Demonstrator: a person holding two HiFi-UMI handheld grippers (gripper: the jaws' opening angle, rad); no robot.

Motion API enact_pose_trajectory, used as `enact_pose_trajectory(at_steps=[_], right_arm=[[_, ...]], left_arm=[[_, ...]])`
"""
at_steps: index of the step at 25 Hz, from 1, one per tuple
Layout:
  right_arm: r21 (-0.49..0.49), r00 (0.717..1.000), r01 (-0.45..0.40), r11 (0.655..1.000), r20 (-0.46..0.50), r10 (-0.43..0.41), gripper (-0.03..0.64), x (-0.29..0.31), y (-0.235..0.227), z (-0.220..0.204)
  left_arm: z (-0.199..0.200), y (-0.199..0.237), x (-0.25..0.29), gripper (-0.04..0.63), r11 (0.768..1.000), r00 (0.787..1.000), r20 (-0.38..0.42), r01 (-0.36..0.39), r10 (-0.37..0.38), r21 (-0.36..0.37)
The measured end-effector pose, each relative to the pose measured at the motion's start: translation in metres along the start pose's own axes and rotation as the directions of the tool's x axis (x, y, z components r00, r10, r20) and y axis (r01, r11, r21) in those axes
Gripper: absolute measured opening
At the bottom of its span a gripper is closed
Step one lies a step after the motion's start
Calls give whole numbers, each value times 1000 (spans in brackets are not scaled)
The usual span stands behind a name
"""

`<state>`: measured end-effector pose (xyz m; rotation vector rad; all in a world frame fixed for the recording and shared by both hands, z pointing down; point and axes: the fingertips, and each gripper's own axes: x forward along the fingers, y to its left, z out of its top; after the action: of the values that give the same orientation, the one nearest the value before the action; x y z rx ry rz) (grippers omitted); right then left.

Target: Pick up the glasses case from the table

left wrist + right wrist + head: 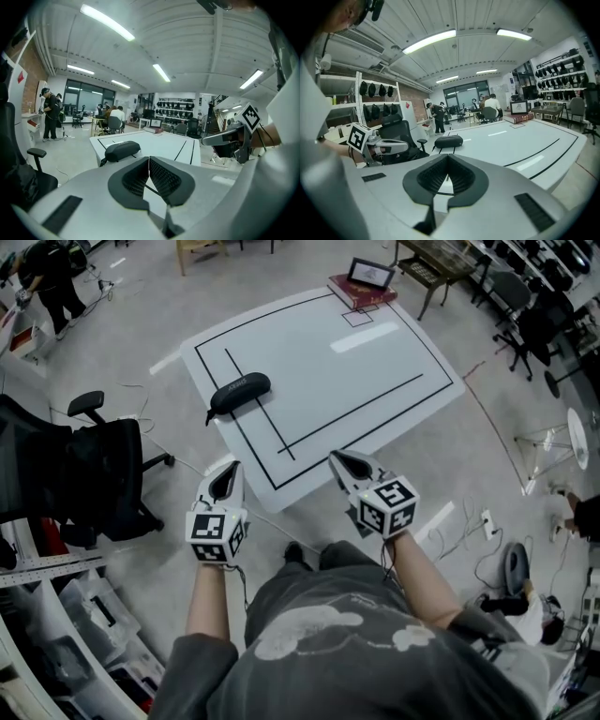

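A black glasses case [240, 393] lies on the white table [375, 362] near its left edge, a short strap hanging off one end. In the left gripper view the glasses case [122, 150] sits ahead, just left of the jaws. In the right gripper view the glasses case [448, 141] shows farther off, straight beyond the jaw tips. My left gripper [226, 474] is shut and empty, short of the table's near corner. My right gripper [339, 461] hovers at the table's near edge, also shut with nothing in it. Both are well short of the case.
A red book [361, 292] with a small framed picture [371, 276] on it lies at the table's far corner. A black office chair [94, 474] stands left of the table. Cables and a power strip [487, 523] lie on the floor at right. Shelving and bins crowd the lower left.
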<state>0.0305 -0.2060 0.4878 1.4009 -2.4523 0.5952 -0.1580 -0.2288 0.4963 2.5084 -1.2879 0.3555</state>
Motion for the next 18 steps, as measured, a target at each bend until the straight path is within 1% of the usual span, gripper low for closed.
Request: enact_pose_trajectory(at_steps=[4,8,9,10,12,13,15,18], right_arm=[[-13,1000,-24,1000,-1,24,0,20,-18,10],[-39,997,-77,996,-2,77,0,48,-40,30],[-43,995,-97,994,0,97,0,56,-46,36],[-46,993,-114,992,2,114,0,65,-53,42],[-50,989,-145,988,4,145,0,82,-66,54],[-52,987,-160,986,4,161,0,90,-72,60],[-56,981,-194,979,3,195,0,105,-82,70],[-61,971,-240,969,-11,240,0,125,-94,78]], left_arm=[[7,9,23,3,1000,1000,-18,-18,18,17],[17,21,45,6,996,996,-38,-73,75,56],[20,23,51,19,994,995,-46,-83,86,72],[22,25,58,61,992,994,-58,-87,92,93],[24,28,74,188,985,990,-95,-91,106,145],[23,31,82,227,981,986,-119,-95,116,171],[18,34,98,269,973,976,-174,-89,128,214],[14,38,118,309,966,958,-252,-70,134,248]])
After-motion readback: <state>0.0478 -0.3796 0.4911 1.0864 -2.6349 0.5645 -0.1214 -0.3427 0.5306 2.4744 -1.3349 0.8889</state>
